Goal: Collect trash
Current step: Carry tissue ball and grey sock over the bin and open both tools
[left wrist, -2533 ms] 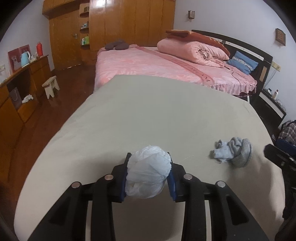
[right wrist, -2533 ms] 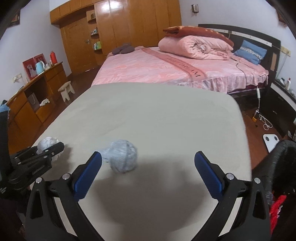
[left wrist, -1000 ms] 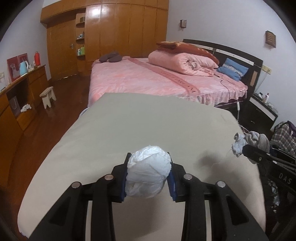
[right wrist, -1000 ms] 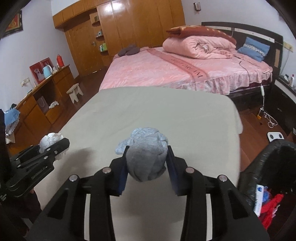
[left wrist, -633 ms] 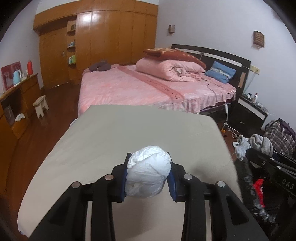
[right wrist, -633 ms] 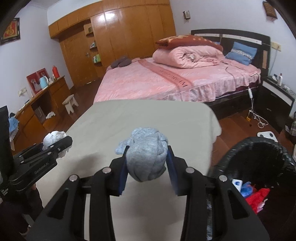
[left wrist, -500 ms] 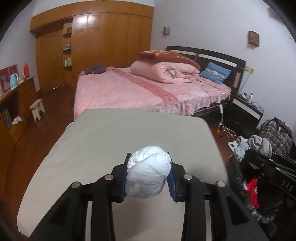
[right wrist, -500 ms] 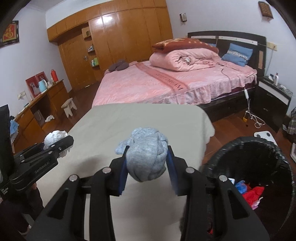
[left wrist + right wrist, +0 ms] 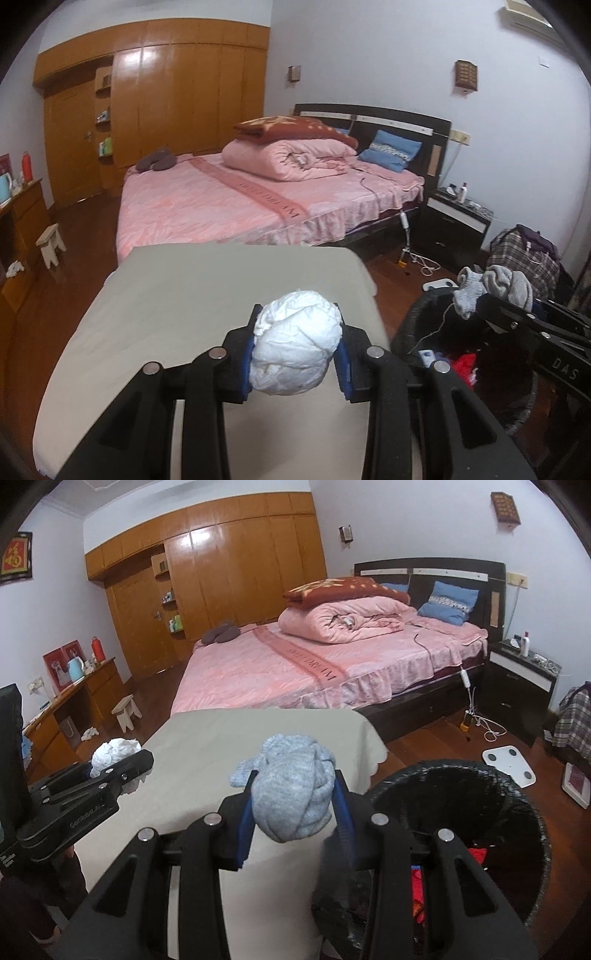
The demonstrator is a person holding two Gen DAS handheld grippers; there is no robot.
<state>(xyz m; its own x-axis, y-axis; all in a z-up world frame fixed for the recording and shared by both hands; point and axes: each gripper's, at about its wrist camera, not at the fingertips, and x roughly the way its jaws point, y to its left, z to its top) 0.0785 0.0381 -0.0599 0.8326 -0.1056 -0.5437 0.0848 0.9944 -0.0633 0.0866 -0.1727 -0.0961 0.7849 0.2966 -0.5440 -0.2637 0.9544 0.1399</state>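
Two grippers are up over the near end of the beige-covered table point(image 9: 192, 295), each with something pinched between its blue pads. Left gripper point(image 9: 295, 350) squeezes a crumpled white paper wad point(image 9: 295, 350), the pads pressing into both of its sides, and it hangs above the table's right-hand part. Right gripper point(image 9: 293, 812) clamps a balled grey sock point(image 9: 293, 794) the same way, a loose flap of it sticking out to the left; it sits over the table's right edge, just beside the bin.

Down on the floor right next to the table stands a black-lined trash bin point(image 9: 517, 797), with red and blue scraps lying in the bottom. From the left gripper's camera, the other gripper and its grey bundle show above that bin's rim.

Beyond the table is a bed point(image 9: 314, 664) in pink covers with a rolled pink quilt point(image 9: 343, 620) and a blue pillow point(image 9: 448, 602). Farthest back, a wall of glossy wooden wardrobes point(image 9: 221, 565).
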